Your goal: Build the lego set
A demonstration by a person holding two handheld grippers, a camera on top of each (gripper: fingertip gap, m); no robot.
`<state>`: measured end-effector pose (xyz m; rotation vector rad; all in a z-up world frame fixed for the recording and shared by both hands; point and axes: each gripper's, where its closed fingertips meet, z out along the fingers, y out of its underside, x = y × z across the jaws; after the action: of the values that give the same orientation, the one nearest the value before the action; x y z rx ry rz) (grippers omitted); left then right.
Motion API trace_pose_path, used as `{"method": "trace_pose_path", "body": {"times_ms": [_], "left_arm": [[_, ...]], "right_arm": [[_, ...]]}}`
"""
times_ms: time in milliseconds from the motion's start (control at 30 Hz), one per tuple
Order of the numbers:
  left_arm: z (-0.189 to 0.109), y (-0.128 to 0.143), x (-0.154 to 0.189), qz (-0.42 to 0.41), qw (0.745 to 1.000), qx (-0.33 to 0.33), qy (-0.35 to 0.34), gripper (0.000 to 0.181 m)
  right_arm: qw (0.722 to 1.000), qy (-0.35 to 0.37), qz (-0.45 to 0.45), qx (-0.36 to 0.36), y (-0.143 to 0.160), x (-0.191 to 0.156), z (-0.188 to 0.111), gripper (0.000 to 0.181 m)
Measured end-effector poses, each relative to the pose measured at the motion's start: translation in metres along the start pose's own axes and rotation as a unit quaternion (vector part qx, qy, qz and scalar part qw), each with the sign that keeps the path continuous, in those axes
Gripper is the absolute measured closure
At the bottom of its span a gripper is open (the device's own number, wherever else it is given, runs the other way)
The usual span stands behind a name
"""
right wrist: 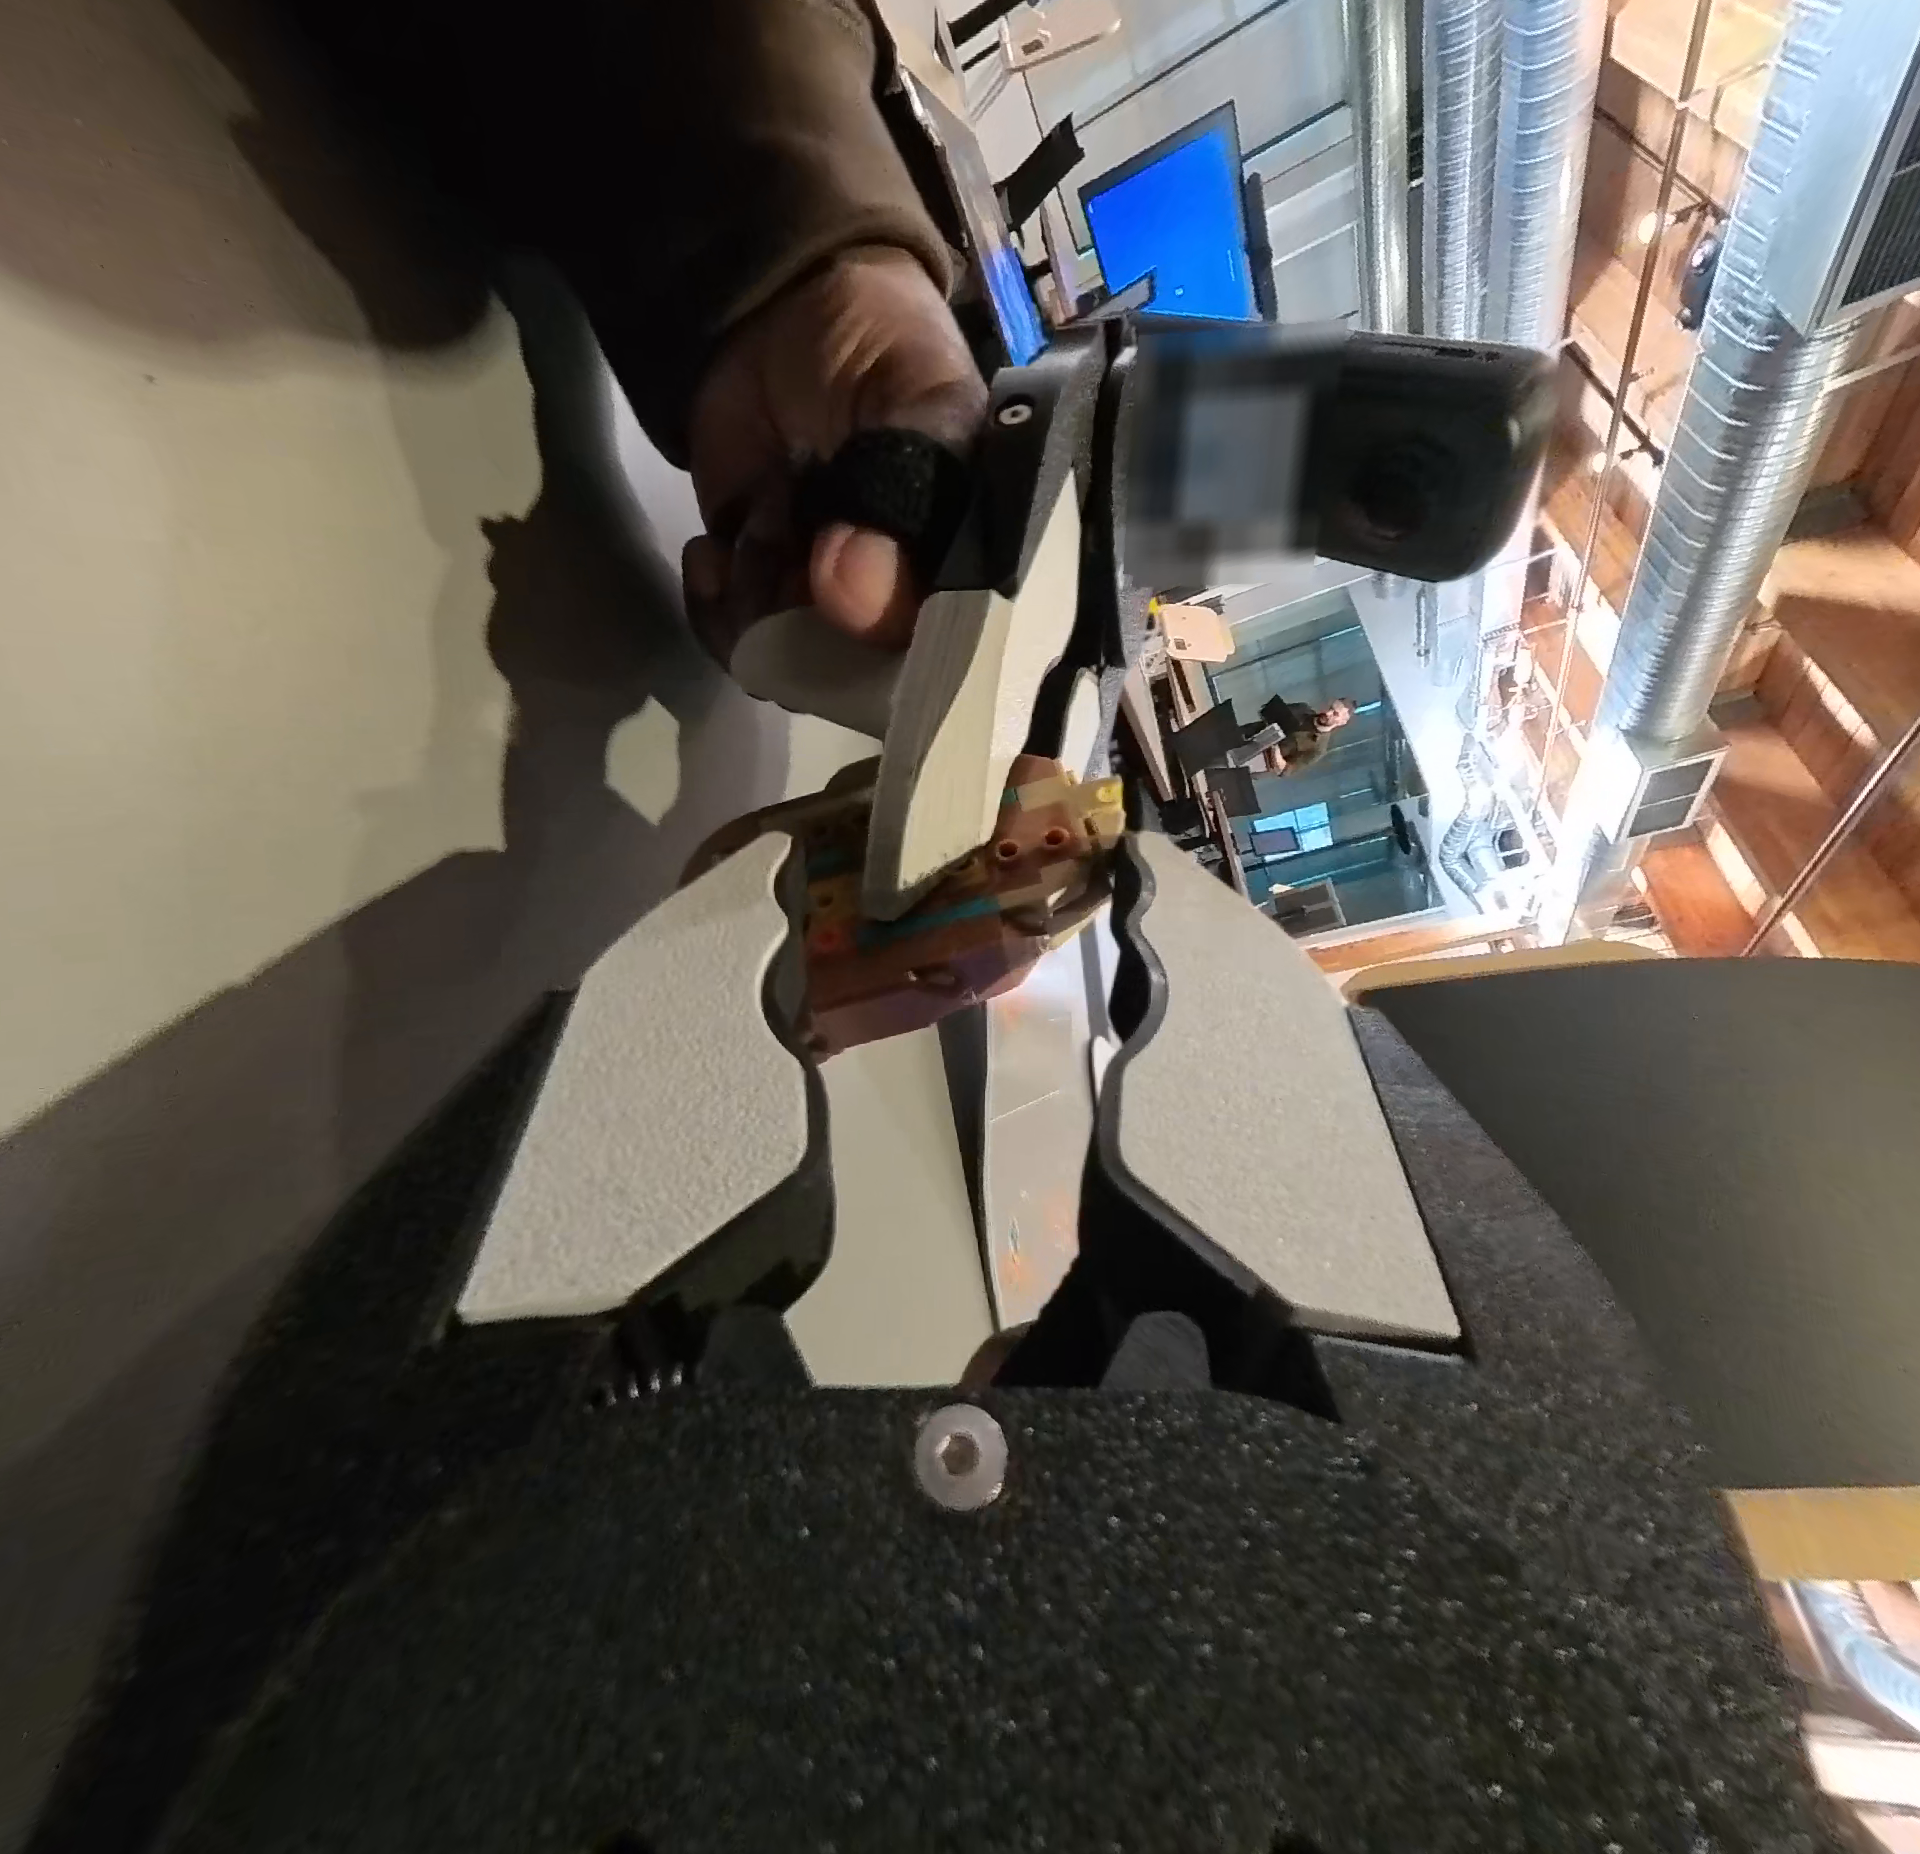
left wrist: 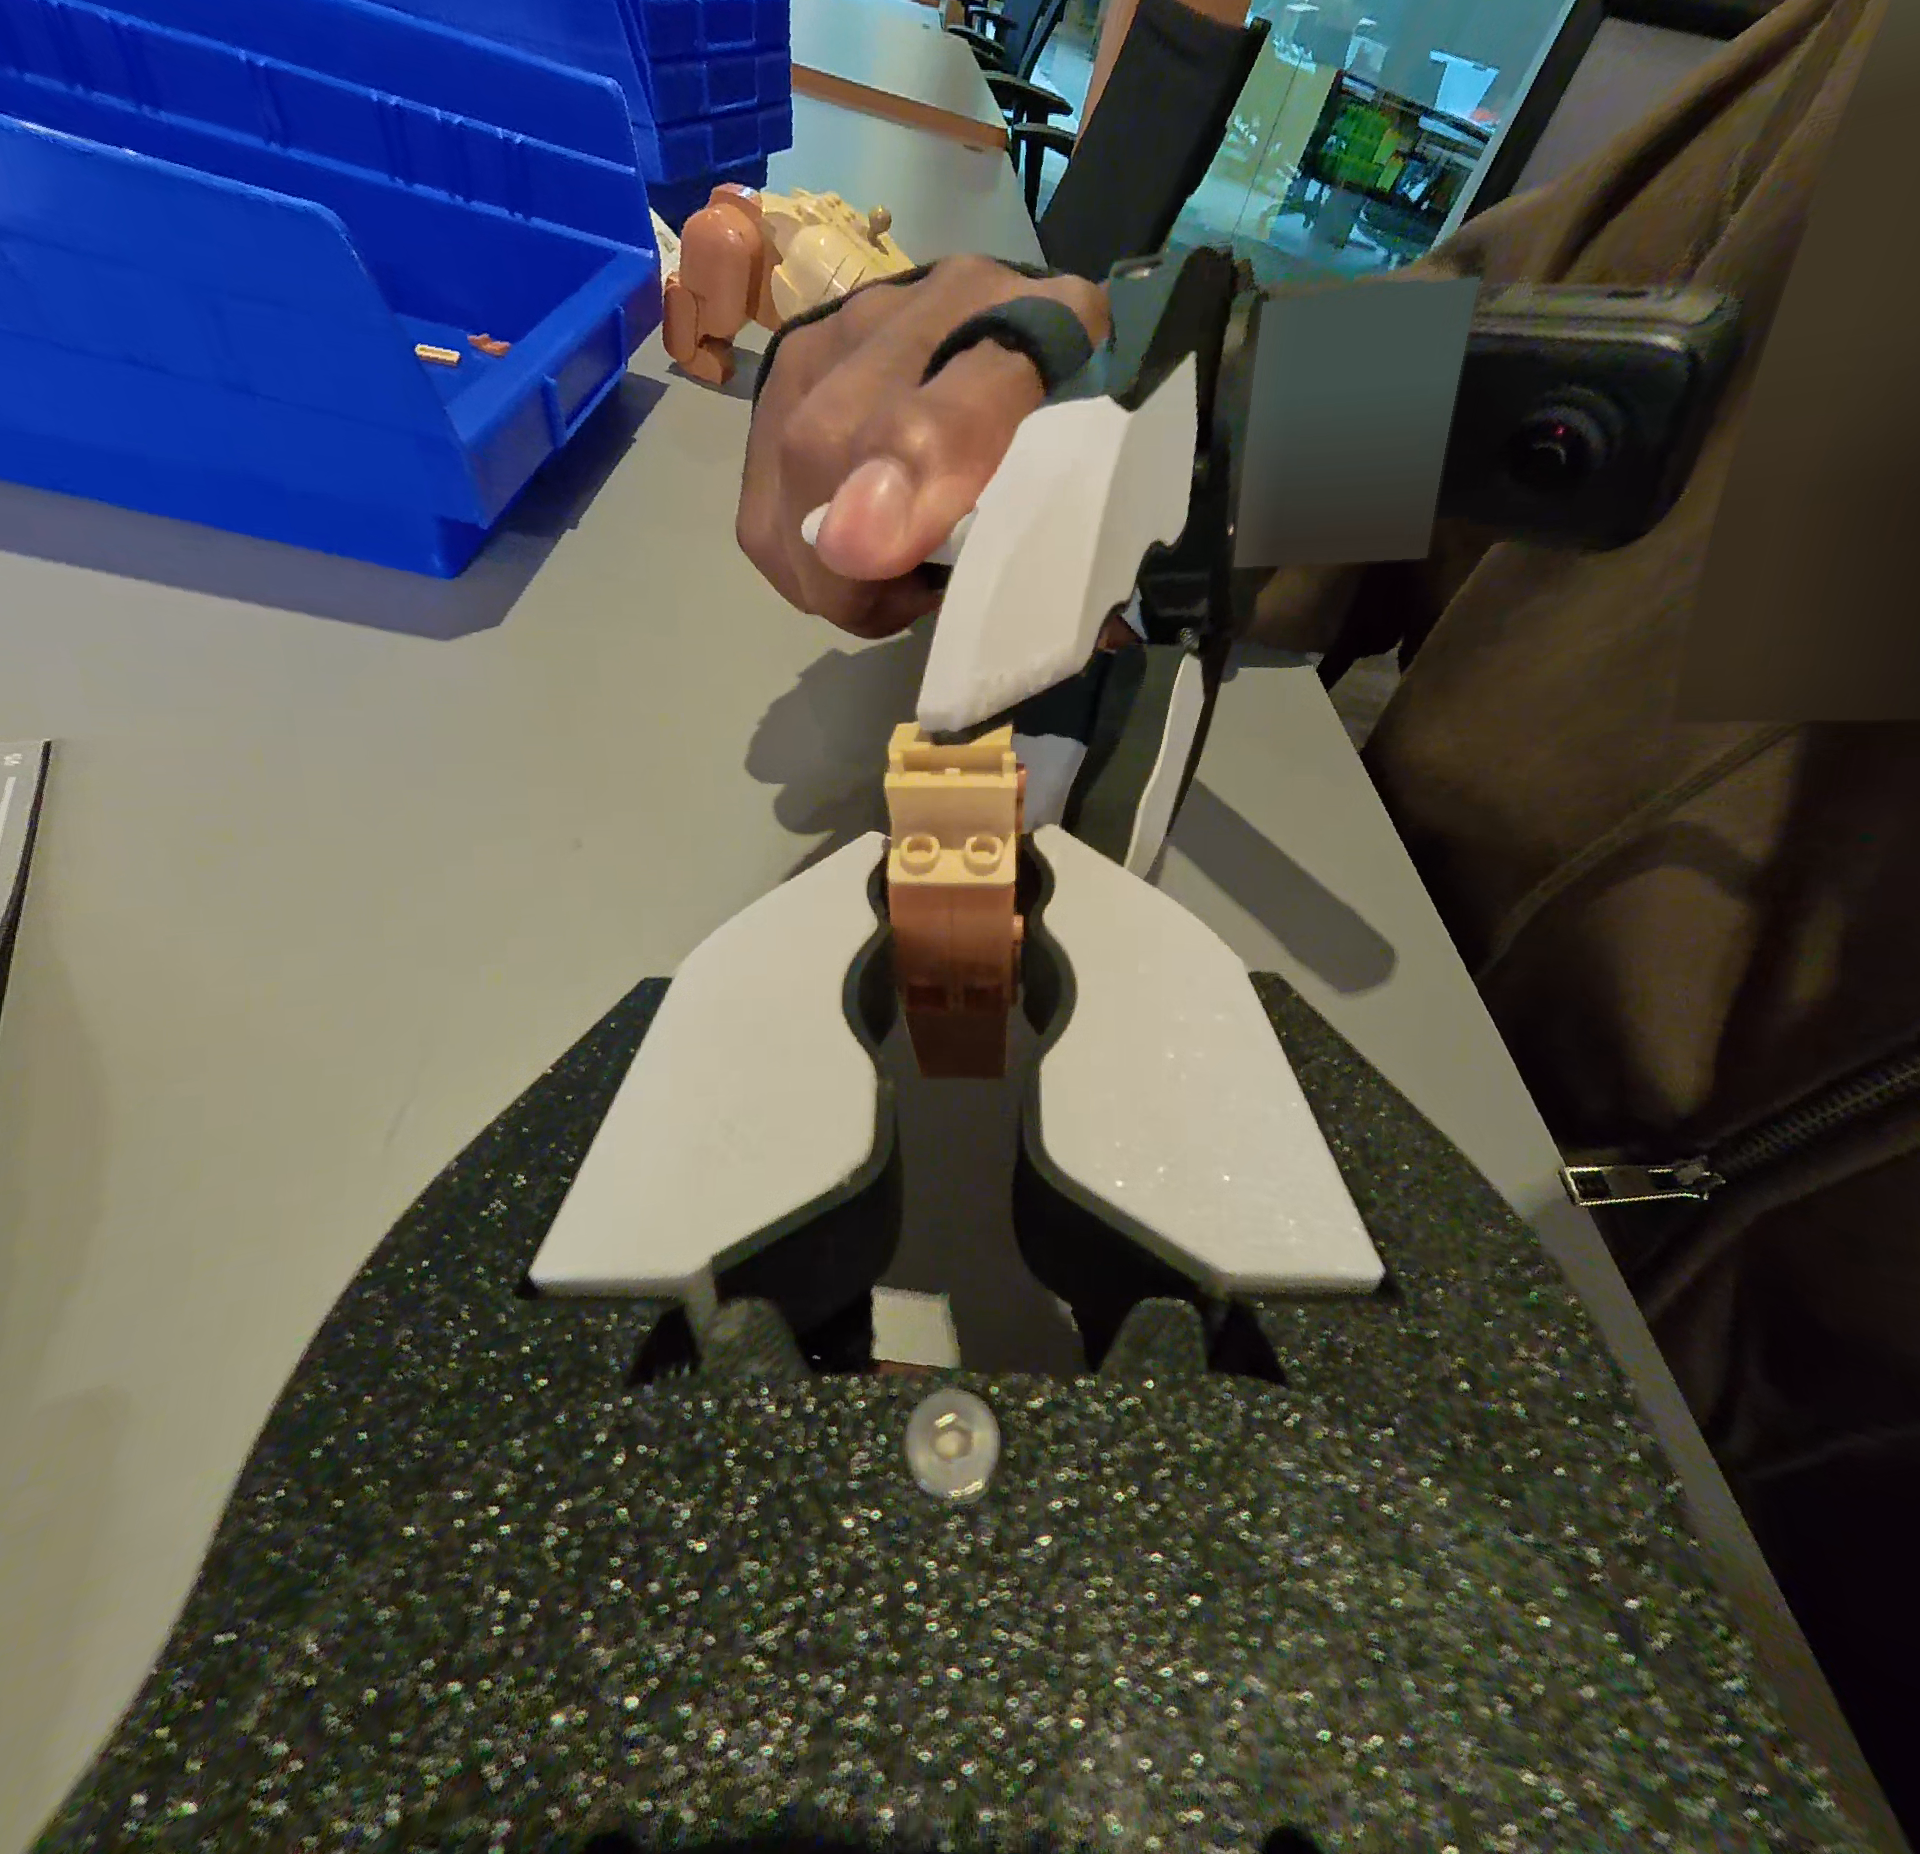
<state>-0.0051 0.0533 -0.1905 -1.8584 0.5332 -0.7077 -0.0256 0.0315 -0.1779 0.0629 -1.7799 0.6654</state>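
Between the two pairs of tongs, held up above the grey table (left wrist: pixel 312 869), is a small lego piece (left wrist: pixel 951 931) of tan bricks over brown ones. The left tongs (left wrist: pixel 954 905) are narrowed onto its brown lower part and carry it. One finger of the right tongs (right wrist: pixel 951 905) lies against the tan studded end, as the left wrist view shows; in the right wrist view those tongs stand fairly wide, with the piece against one finger and a gap to the other, so they seem to press or steady rather than pinch. To do this step well, I judge the left tongs should hold firm and square while the right pushes straight along the studs; a slanted push could twist the piece out of the grip or pop a brick loose. Room is tight near the person's hand (left wrist: pixel 883 433) and jacket. The table's near edge runs just to the right, so a dropped brick could go over it. Blue bins (left wrist: pixel 312 298) and a tan lego figure (left wrist: pixel 769 266) stand well apart, leaving open table to the left.
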Motion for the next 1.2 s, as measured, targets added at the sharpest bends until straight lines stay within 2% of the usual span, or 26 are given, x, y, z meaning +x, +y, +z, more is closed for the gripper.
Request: {"method": "trace_pose_path", "body": {"times_ms": [333, 567, 967, 1200], "left_arm": [[0.0011, 0.0032, -0.0011, 0.003, 1.000, -0.020, -0.011, 0.161], [0.0031, 0.0064, -0.0044, 0.015, 0.999, -0.031, -0.028, 0.160], [0.0014, 0.0022, -0.0075, 0.026, 0.999, -0.021, -0.041, 0.160], [0.0024, 0.0072, -0.0100, 0.024, 0.998, -0.036, -0.048, 0.160]], "right_arm": [[1.000, -0.005, -0.027, -0.013, 0.0011, -0.0048, 0.0018, 0.121], [0.999, 0.010, -0.025, -0.018, 0.0029, -0.0021, 0.0007, 0.129], [1.000, 0.022, -0.010, -0.009, 0.0023, 0.0005, -0.0017, 0.129], [0.999, 0.014, -0.026, -0.017, 0.0059, -0.0037, -0.0009, 0.129]]}}
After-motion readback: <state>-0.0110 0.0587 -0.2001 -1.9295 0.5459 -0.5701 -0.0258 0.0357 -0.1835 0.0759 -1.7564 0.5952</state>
